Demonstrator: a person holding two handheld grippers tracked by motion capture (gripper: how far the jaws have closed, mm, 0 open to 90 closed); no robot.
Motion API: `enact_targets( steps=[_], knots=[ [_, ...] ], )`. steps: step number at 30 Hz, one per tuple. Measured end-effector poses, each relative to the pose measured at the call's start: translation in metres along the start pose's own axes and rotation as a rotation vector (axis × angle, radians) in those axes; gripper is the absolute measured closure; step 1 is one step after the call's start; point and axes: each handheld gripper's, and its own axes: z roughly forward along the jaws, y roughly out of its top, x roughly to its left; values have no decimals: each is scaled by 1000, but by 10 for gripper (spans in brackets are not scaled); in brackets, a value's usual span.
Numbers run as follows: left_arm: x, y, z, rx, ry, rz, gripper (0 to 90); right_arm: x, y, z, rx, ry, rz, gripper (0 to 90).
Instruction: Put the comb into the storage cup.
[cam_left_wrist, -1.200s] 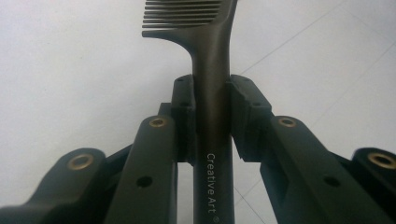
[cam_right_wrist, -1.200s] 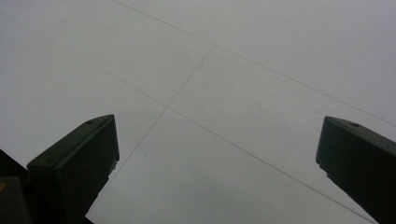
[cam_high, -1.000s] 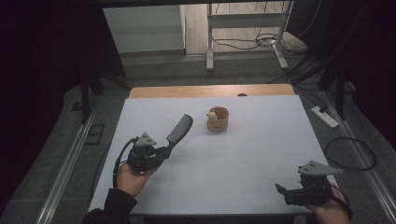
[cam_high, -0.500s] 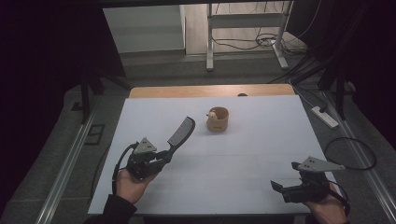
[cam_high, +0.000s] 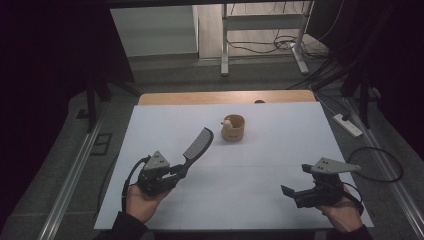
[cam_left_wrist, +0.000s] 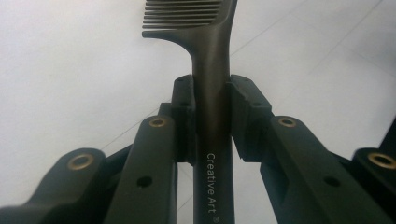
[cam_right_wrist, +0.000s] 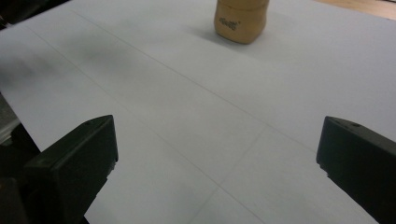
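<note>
A dark comb (cam_high: 198, 144) sticks up and away from my left gripper (cam_high: 180, 171), which is shut on its handle at the table's front left. In the left gripper view the comb's handle (cam_left_wrist: 212, 107) sits clamped between both pads, its teeth at the top edge. A small tan wooden cup (cam_high: 233, 127) stands at mid table toward the back, also seen as the cup (cam_right_wrist: 241, 17) in the right gripper view. My right gripper (cam_high: 290, 192) hovers at the front right, open, with nothing between its fingers (cam_right_wrist: 77, 161).
A white sheet (cam_high: 280, 145) covers the table, with a wooden edge (cam_high: 225, 96) at the back. A power strip (cam_high: 348, 125) and cables lie on the floor to the right. A metal rail (cam_high: 70, 175) runs along the left side.
The right gripper has shifted a little left and risen slightly. The left gripper and the comb have stayed put.
</note>
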Motion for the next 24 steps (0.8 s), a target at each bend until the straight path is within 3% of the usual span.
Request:
enact_targets(
  steps=[13,18,24],
  knots=[
    [-5,3,6,5,-25,24,720,0,15,22,2,67,-4,0],
    [-7,6,9,6,-32,35,720,1,21,29,-5,98,20,0],
    [-9,8,12,6,-37,39,720,3,27,36,-2,101,-3,0]
  ],
)
